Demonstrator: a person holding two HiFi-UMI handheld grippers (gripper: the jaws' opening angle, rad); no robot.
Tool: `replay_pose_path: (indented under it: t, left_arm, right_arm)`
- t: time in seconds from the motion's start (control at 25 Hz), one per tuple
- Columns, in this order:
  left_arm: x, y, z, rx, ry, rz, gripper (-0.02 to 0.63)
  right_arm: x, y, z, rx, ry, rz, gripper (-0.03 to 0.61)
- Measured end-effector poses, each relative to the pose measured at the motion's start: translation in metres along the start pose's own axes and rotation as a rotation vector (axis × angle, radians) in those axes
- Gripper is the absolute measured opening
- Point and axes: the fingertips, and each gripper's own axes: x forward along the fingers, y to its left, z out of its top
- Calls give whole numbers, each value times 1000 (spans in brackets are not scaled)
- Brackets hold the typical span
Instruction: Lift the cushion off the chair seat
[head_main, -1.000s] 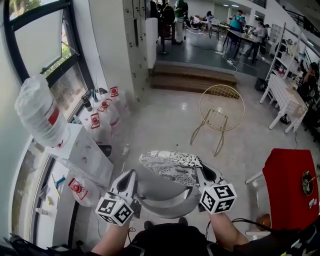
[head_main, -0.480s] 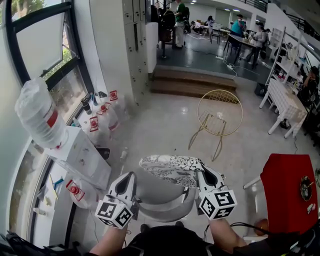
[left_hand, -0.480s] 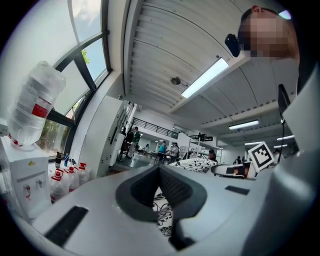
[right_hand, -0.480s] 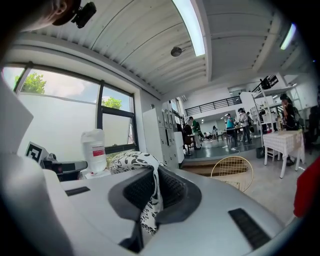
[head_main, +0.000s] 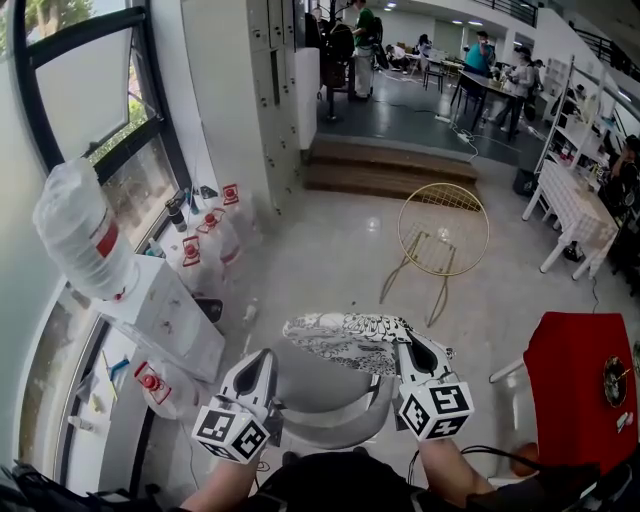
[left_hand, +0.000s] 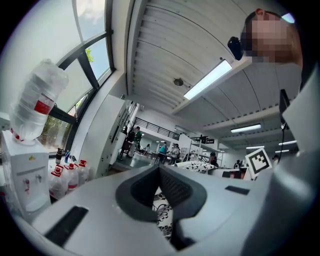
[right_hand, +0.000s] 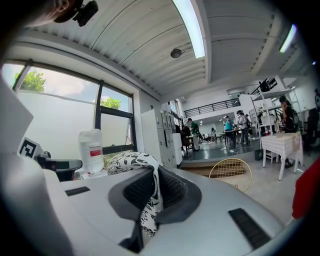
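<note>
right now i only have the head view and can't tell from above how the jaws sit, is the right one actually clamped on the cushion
observer: Yes. In the right gripper view the right gripper has its jaws closed on a fold of the black-and-white cushion, and fabric hangs down between the pads.
operator: and the left one, from up here it looks short of the cushion edge
observer: In the left gripper view the left gripper has the same patterned fabric between its own pads. The jaw tips meet above it, so it appears to be gripping too.
</note>
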Motion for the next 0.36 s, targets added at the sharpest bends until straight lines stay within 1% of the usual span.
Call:
replay_pose_path:
  t: [0.2, 0.36]
  left_arm:
    - [-1, 7, 4, 1, -11, 28, 6]
    - [1, 6, 6, 17, -14, 26, 6]
  right_arm:
    - [3, -2, 4, -11, -10, -4, 20]
    - [2, -5, 8, -12, -29, -14, 20]
